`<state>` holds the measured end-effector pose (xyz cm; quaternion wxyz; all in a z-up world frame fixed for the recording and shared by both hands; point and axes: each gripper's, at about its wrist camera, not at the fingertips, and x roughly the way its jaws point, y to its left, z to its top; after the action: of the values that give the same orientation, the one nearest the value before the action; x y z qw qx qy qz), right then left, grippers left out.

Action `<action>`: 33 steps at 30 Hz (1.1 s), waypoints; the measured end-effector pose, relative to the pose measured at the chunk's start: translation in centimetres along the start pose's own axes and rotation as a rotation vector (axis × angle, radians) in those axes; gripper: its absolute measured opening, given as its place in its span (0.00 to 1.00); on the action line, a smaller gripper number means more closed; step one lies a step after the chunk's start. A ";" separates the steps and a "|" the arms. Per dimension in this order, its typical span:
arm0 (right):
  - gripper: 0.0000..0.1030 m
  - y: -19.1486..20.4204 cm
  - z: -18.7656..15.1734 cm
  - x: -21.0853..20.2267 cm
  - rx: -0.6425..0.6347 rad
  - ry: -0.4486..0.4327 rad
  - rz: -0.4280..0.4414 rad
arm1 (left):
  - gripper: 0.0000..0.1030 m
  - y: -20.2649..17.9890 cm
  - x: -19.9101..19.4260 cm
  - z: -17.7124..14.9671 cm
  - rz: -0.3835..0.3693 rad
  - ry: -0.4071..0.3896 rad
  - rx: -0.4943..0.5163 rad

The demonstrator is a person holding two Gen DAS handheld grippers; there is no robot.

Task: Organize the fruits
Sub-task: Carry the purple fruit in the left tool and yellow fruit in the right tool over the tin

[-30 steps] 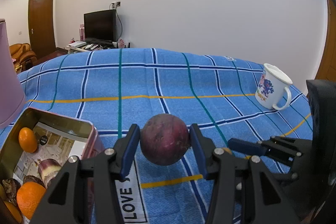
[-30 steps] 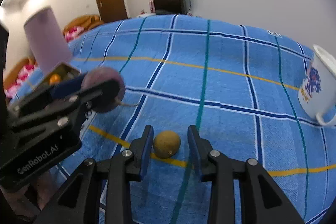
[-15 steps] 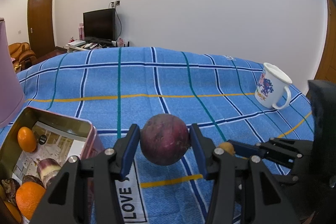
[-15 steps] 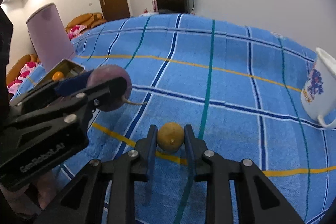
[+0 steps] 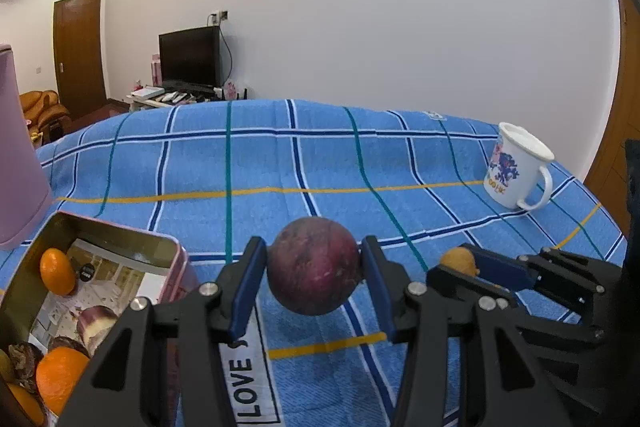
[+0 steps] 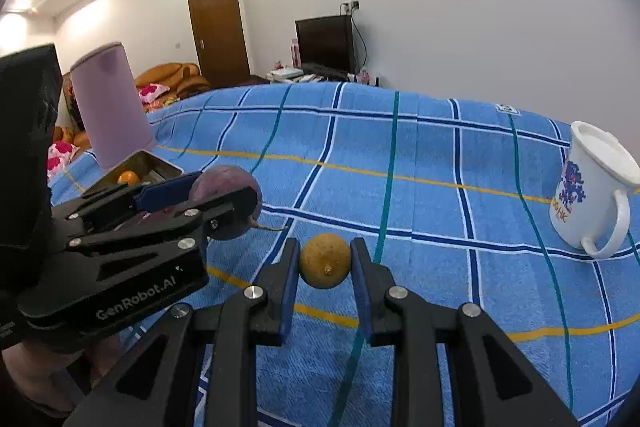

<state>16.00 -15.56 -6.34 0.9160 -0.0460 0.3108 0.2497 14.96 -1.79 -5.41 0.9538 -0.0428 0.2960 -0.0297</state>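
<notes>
Fruit is in both grippers at this moment. Nearest in the right wrist view, the right gripper point(image 6: 325, 277) has its jaws pressed on a small yellow-brown fruit point(image 6: 325, 260), which hangs slightly above the blue checked cloth point(image 6: 420, 211). These jaws have just been closing, with this fruit between them. To its left, the left gripper point(image 5: 313, 285) clamps a round dark purple fruit point(image 5: 314, 265) at a middle opening, one pad on each side, also clear of the cloth. Both grippers point downward at a moderate slope, side by side and near each other.

Beside the left gripper stands an open metal tin point(image 5: 170, 247). It already holds an orange point(image 5: 57, 377), a smaller orange fruit point(image 5: 57, 271) and some darker pieces that I cannot name. So I judge the task partly done: several fruits are stored, two are picked up, and both must yet go into the tin.

Farther away, a white mug point(image 6: 592, 199) stands at the right and a lilac container point(image 6: 112, 107) behind the tin.
</notes>
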 end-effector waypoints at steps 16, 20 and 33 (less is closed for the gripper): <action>0.26 -0.1 -0.3 -1.8 0.017 -0.084 0.006 | 0.49 -0.8 -1.2 -0.1 0.018 -0.064 0.051; 0.26 -0.2 -0.5 -2.4 0.023 -0.113 0.009 | 0.49 -0.9 -1.5 -0.2 0.018 -0.083 0.064; 0.26 0.4 -0.9 -3.6 0.004 -0.175 -0.008 | 0.49 -1.6 -3.0 -0.6 0.035 -0.145 0.109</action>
<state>12.85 -17.02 -4.92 0.9407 -0.0235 0.2301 0.2482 12.14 -3.18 -4.08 0.9739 0.0122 0.2250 -0.0259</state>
